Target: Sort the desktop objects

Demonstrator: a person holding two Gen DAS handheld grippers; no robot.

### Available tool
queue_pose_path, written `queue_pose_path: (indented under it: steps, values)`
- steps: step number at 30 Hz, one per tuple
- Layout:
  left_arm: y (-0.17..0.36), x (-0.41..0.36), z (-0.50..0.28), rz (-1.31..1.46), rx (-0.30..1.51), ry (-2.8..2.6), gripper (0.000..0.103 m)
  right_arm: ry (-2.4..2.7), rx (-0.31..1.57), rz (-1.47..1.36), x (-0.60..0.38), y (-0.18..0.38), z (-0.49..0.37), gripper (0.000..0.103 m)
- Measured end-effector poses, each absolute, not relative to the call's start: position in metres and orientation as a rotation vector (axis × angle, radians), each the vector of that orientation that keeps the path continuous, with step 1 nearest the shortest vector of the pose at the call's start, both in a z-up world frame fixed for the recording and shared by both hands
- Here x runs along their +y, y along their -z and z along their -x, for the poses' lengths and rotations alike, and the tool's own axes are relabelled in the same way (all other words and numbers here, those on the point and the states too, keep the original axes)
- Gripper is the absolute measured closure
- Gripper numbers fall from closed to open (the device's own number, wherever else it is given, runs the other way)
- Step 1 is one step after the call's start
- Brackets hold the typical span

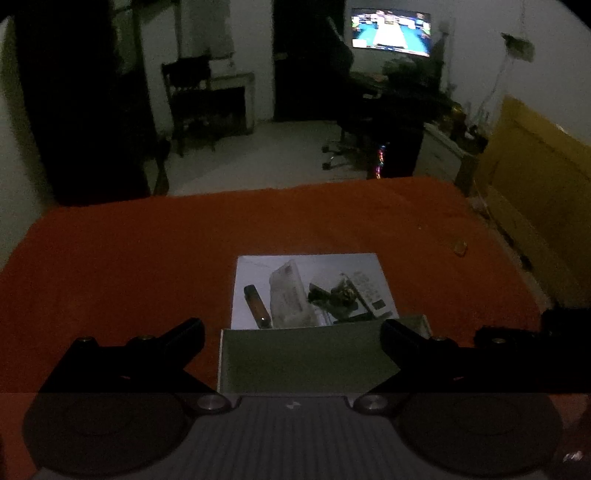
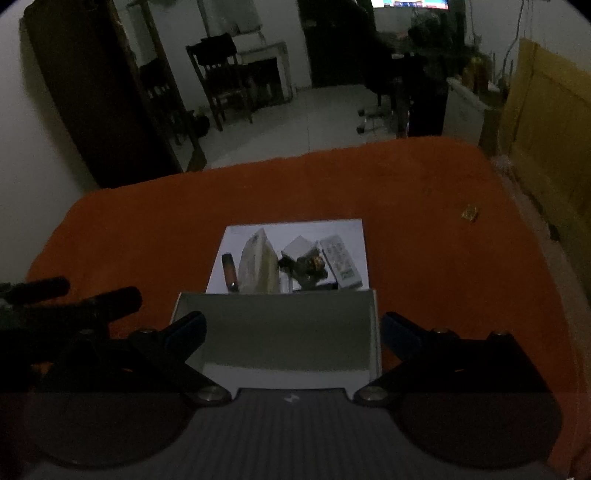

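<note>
A white sheet (image 1: 255, 266) (image 2: 240, 232) lies on the orange-covered table (image 1: 110, 258). On it lie a dark tube (image 1: 256, 304) (image 2: 229, 267), a pale pouch (image 1: 288, 291) (image 2: 256, 262), a dark tangled object (image 1: 332, 295) (image 2: 304, 264) and a white remote (image 1: 367, 290) (image 2: 340, 260). An open grey box (image 1: 303, 358) (image 2: 280, 328) stands just in front of the sheet. My left gripper (image 1: 291, 338) is open above the box. My right gripper (image 2: 291, 328) is open above the box, its fingers either side. The left gripper's fingers (image 2: 110, 299) show at the left of the right wrist view.
A small gold item (image 1: 460, 247) (image 2: 470, 213) lies on the cloth at the far right. A yellow board (image 1: 535, 166) stands right of the table. Beyond the table are a chair (image 1: 192, 96), an office chair (image 1: 347, 122) and a lit screen (image 1: 391, 33).
</note>
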State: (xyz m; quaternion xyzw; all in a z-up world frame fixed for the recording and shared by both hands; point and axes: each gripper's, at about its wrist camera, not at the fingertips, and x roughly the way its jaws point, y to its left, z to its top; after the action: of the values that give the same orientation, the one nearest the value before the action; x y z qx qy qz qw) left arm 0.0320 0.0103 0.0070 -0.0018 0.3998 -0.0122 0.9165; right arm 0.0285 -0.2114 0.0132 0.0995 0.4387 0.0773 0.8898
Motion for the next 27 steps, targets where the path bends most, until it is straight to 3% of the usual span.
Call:
queue_pose_path:
  steps: [9, 15, 23, 27]
  values:
    - [0.0, 0.02, -0.048, 0.025, 0.915, 0.041, 0.0, -0.189, 0.925, -0.189, -0.216, -0.008, -0.037, 0.003]
    - [-0.002, 0.027, -0.037, 0.032, 0.762, 0.032, 0.0, -0.202, 0.885, -0.225, -0.227, -0.012, -0.04, 0.003]
    - [-0.003, 0.03, -0.049, 0.048, 0.795, 0.025, 0.0, -0.227, 0.825, -0.204, -0.233, -0.019, -0.047, 0.003]
    - [0.013, 0.038, -0.07, 0.127, 0.899, 0.045, 0.0, -0.235, 0.782, -0.163, -0.227, -0.021, -0.052, 0.002]
